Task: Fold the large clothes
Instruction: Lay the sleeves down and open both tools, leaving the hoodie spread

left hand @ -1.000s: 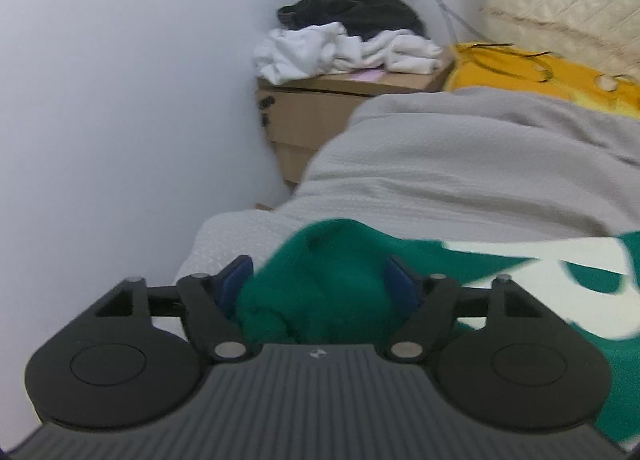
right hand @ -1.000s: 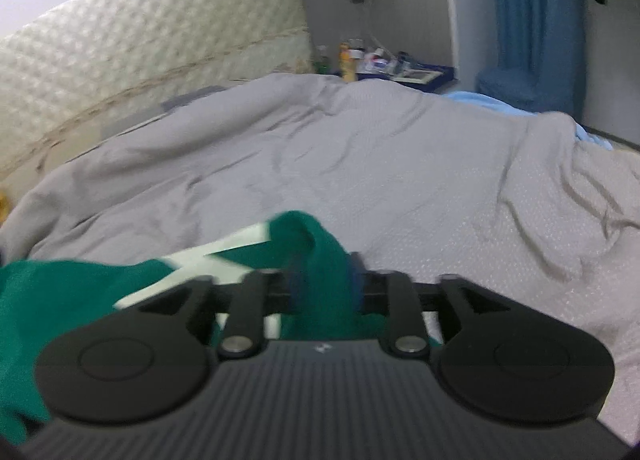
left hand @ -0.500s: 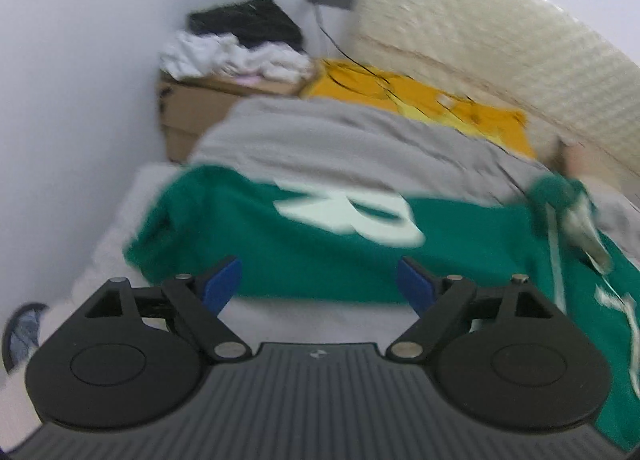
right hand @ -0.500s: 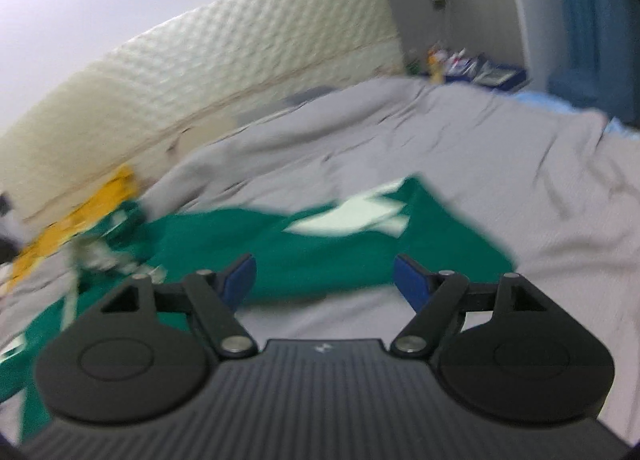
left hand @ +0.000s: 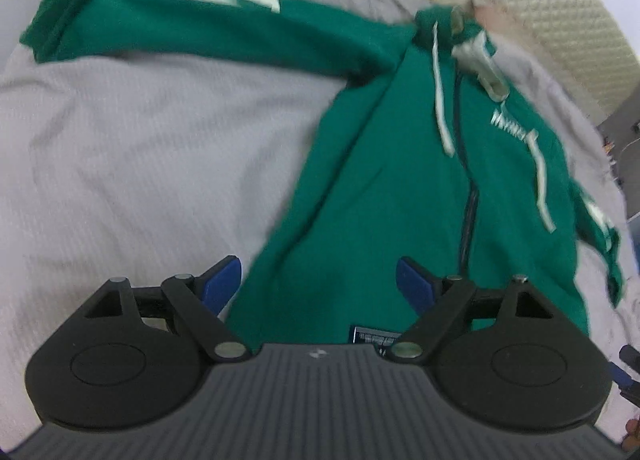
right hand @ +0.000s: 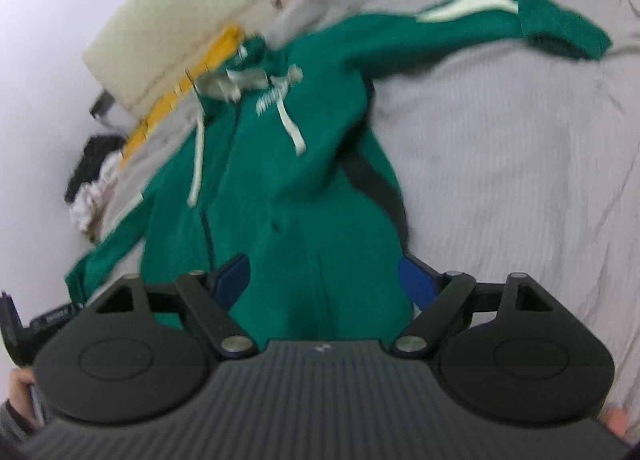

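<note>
Green zip hoodie (left hand: 392, 180) spread flat on grey bed cover (left hand: 140, 164), both sleeves out to sides. Left tool (left hand: 318, 284) wide open, empty. Right tool (right hand: 324, 280) still opening, gripping nothing, over near hem.

A: What sort of room am I in?
B: Bedroom, home. I see a bed w/ grey bedspread (left hand: 140, 132), padded headboard (left hand: 560, 0) upper right, clothes pile (right hand: 90, 196) far left.
</note>
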The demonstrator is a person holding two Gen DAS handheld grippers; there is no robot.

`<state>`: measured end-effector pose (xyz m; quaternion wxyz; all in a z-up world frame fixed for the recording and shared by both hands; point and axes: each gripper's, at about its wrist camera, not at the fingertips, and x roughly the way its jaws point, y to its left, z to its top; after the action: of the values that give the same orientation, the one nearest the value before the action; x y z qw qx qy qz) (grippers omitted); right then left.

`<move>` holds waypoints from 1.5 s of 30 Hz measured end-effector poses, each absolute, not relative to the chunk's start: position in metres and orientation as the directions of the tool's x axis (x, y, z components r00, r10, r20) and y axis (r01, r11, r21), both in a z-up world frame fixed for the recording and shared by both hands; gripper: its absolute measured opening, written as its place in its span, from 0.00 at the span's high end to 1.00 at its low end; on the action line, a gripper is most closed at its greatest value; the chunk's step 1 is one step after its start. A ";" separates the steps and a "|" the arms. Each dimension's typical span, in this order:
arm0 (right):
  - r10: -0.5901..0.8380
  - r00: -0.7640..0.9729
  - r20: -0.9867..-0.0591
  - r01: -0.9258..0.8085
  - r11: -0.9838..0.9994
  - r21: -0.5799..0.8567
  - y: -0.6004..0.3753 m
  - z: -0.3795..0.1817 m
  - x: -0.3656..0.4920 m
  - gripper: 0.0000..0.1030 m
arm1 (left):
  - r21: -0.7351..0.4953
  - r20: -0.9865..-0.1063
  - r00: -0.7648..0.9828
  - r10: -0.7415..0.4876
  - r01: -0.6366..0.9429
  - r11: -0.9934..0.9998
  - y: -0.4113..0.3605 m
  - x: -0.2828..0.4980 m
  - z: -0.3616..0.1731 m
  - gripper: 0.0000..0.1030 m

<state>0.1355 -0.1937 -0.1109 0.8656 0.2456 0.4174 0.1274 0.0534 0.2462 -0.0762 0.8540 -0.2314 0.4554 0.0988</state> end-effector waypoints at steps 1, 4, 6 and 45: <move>0.424 0.609 -0.671 -0.016 0.852 0.523 -0.192 -0.115 0.133 0.19 | -0.287 -0.834 0.552 -0.031 -0.383 0.878 0.243 0.055 -0.081 0.15; 0.426 0.571 -0.702 -0.044 0.870 0.492 -0.179 -0.130 0.139 0.19 | -0.227 -0.863 0.504 0.015 -0.413 0.882 0.238 0.057 -0.095 0.15; 0.419 0.567 -0.709 -0.028 0.870 0.491 -0.176 -0.135 0.140 0.19 | -0.209 -0.875 0.483 0.018 -0.412 0.887 0.233 0.058 -0.103 0.15; 0.275 0.646 -0.712 0.047 0.917 0.397 -0.217 -0.140 0.143 0.82 | -0.121 -0.763 0.645 0.043 -0.208 0.971 0.159 0.010 -0.018 0.46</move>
<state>0.1434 -0.2174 -0.1398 0.8863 0.1938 0.4157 0.0645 0.0105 0.1586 -0.0182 0.9016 -0.0993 0.4153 0.0696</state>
